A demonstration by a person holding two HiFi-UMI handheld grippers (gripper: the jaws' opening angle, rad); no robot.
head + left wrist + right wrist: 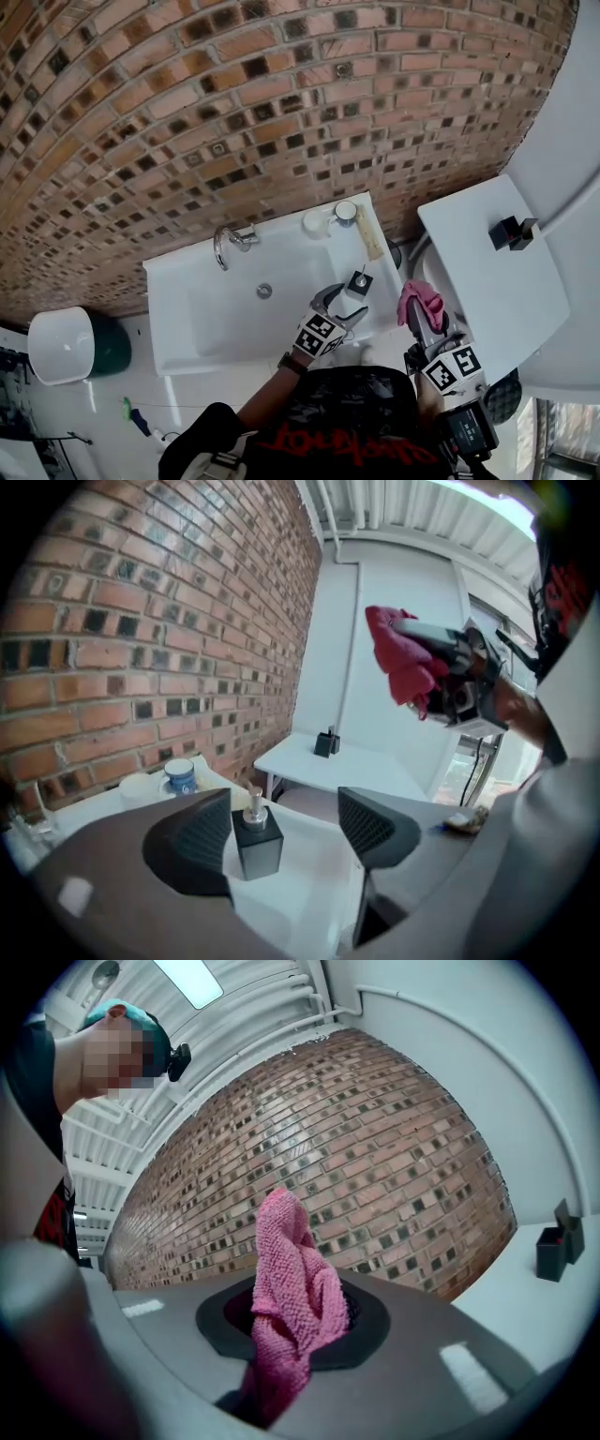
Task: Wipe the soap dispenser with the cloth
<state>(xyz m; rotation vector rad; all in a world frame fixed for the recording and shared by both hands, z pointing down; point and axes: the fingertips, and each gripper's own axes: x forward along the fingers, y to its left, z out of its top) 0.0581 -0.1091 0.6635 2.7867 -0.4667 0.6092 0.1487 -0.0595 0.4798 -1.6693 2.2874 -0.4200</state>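
Observation:
The black square soap dispenser (359,281) with a silver pump stands on the right rim of the white sink (178,281). My left gripper (343,304) is just in front of it with its jaws open. In the left gripper view the dispenser (256,841) sits in the gap, close beside the left finger (192,850) and well apart from the right finger (375,827). My right gripper (420,323) hangs to the right of the sink, shut on a pink cloth (422,302). The cloth (295,1297) bunches up out of its jaws.
A chrome faucet (230,244) rises at the sink's back. A white cup (316,223), a blue-lidded jar (346,212) and a wooden piece (371,234) stand at the back right corner. A white table (487,291) with a black holder (513,232) is right. A brick wall lies behind.

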